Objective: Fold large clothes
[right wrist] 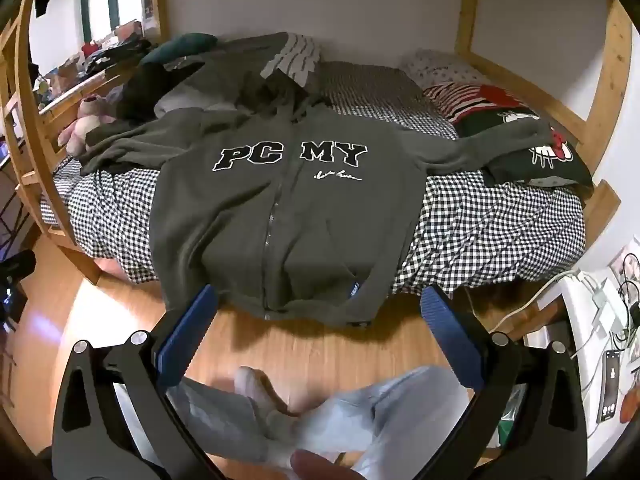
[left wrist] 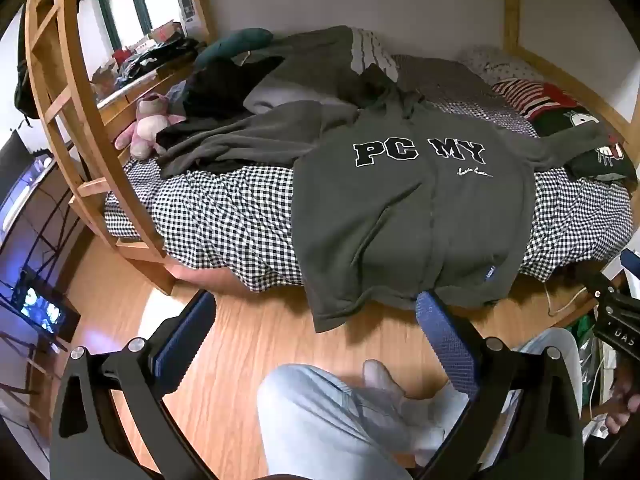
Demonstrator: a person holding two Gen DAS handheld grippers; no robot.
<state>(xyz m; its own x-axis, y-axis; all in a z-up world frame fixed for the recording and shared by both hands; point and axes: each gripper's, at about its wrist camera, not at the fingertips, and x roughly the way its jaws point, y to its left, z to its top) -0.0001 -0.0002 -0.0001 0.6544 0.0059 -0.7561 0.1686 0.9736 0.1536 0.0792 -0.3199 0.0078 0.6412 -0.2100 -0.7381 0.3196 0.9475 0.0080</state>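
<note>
A dark grey zip hoodie with "PC MY" lettering lies face up on the checked bed, sleeves spread to both sides, its hem hanging over the bed's front edge. It also shows in the right wrist view. My left gripper is open and empty, held above the floor just short of the hem. My right gripper is open and empty, also just before the hem. Its body shows at the right edge of the left wrist view.
The bed has a black-and-white checked sheet and a wooden frame with a ladder at left. Pillows, a pink plush and other clothes lie at the back. My legs are over the wooden floor. A white table with cables stands right.
</note>
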